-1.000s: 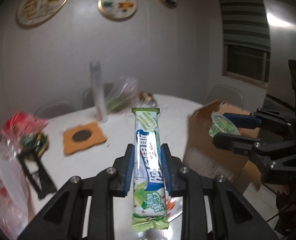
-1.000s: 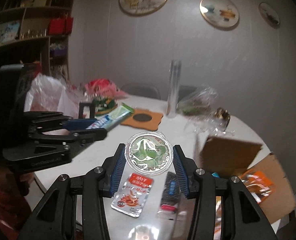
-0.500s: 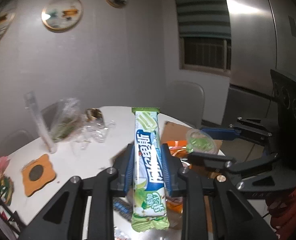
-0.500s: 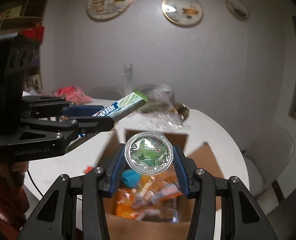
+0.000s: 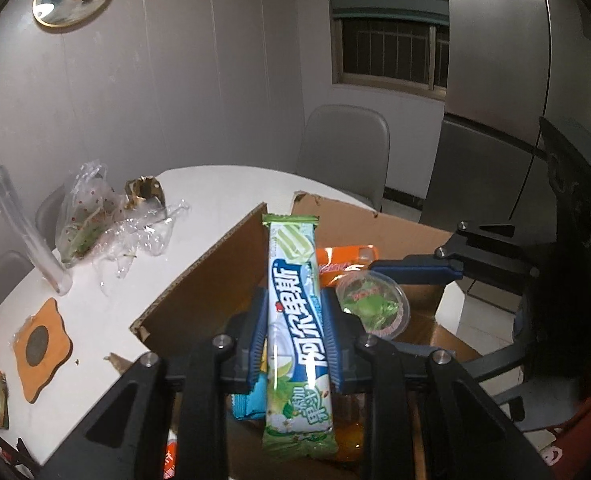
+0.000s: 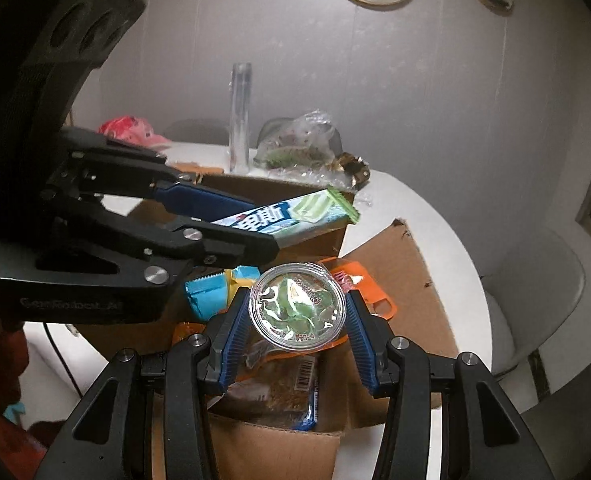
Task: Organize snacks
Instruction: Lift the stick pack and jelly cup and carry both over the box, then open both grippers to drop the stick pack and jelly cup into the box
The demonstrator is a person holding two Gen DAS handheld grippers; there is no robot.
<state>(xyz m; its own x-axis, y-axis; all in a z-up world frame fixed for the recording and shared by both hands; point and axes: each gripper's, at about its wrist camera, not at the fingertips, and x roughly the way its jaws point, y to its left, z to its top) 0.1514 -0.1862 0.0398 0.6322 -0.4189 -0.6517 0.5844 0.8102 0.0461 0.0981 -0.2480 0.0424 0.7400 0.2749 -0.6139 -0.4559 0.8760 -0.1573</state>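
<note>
— Counter [image 5: 215, 188] first: what does it carry?

— White and round, with an open cardboard box [image 5: 199, 280] at its near edge, flaps folded outward. Inside the box lie an orange packet [image 6: 365, 284], a blue packet [image 6: 207, 294] and a clear-wrapped brownish snack with a barcode [image 6: 287, 384].

— And toward the far edge?

— Crumpled clear plastic bags [image 5: 91, 216] with something green inside, a tall clear tube [image 6: 240, 116] standing upright beside them, and an orange coaster with a dark round centre [image 5: 41, 346] near the left edge. A pink-red bag [image 6: 131, 130] sits at the far left edge in the right wrist view.

— Left claw [image 5: 295, 340]?

— Pinching a long wafer bar [image 5: 297, 320] in a green, white and blue wrapper. The blue pads press its two long sides near the middle; one end sticks out forward past the fingertips, the other reaches back toward the camera. In the right wrist view the bar is held above the box's far wall, tilted slightly upward.

— Right claw [image 6: 297, 312]?

— Clamped on a small round jelly cup [image 6: 297, 308] with a clear foil lid and green contents. The pads touch its rim on opposite sides, the lid facing the camera. The cup hangs above the open box, over the orange packet, clear of the contents.

— How do the two claws sit relative to each other?

— Both over the box, close together; the jelly cup is just beside and lower than the bar's forward end.
</note>
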